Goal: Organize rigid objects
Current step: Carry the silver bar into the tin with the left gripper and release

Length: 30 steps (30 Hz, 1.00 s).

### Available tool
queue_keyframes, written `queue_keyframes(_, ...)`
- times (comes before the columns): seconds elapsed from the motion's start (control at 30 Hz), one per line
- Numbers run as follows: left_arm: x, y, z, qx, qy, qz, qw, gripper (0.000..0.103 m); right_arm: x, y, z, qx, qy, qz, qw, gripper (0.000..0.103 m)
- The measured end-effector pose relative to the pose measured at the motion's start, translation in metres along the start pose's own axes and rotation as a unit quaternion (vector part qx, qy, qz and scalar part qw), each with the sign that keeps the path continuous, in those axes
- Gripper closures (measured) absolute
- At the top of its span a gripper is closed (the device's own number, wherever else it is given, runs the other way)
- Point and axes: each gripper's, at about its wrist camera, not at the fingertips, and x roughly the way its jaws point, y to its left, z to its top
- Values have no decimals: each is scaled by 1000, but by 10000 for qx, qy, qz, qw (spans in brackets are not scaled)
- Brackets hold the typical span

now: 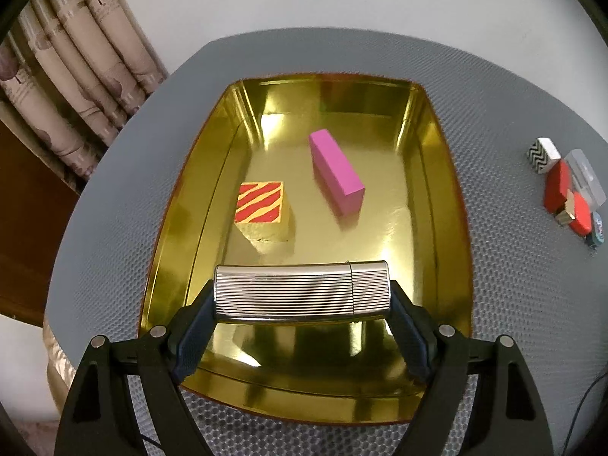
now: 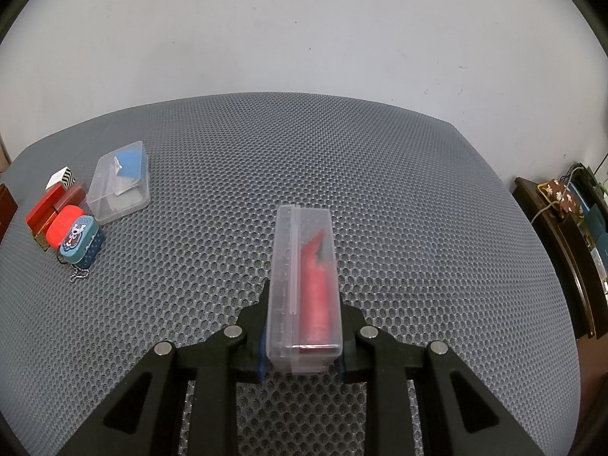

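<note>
This looks like a room in a home, set up for recording. Patterned beige curtains (image 1: 64, 72) hang in folds at the far left beside dark wooden furniture (image 1: 26, 209). At the far right a dark wooden cabinet (image 2: 562, 266) stands against the plain white wall (image 2: 304, 30), carrying a floral pouch (image 2: 562, 197), cables and what seem to be books. The tabletop (image 2: 380, 190) is covered with a grey honeycomb-textured mat, and on it lie small household trinkets and a shiny gold tray (image 1: 448, 174).
</note>
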Motion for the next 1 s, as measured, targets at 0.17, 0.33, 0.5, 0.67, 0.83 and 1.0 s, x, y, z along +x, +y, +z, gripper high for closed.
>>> queue_keyframes(0.17,12,5,-1,-58,130,8,9999,22,0,1,0,-3,0,-2,10000,78)
queue_keyframes(0.33,23,10,-2,-85,241,63,9997,22,-1,3,-1,-11,1,-13,10000,78)
queue_keyframes(0.5,27,13,-2,-77,282,55,9996,22,-3,9,0,-31,3,-41,10000,78)
queue_keyframes(0.67,29,16,1,-52,298,-25,9995,21,-3,11,0,-53,15,-67,10000,78)
queue_keyframes(0.83,32,17,2,-14,305,-90,9995,21,-3,14,0,-90,15,-110,9999,78)
queue_keyframes(1.0,22,10,0,182,61,6,9998,20,-4,13,0,-127,14,-142,9998,78)
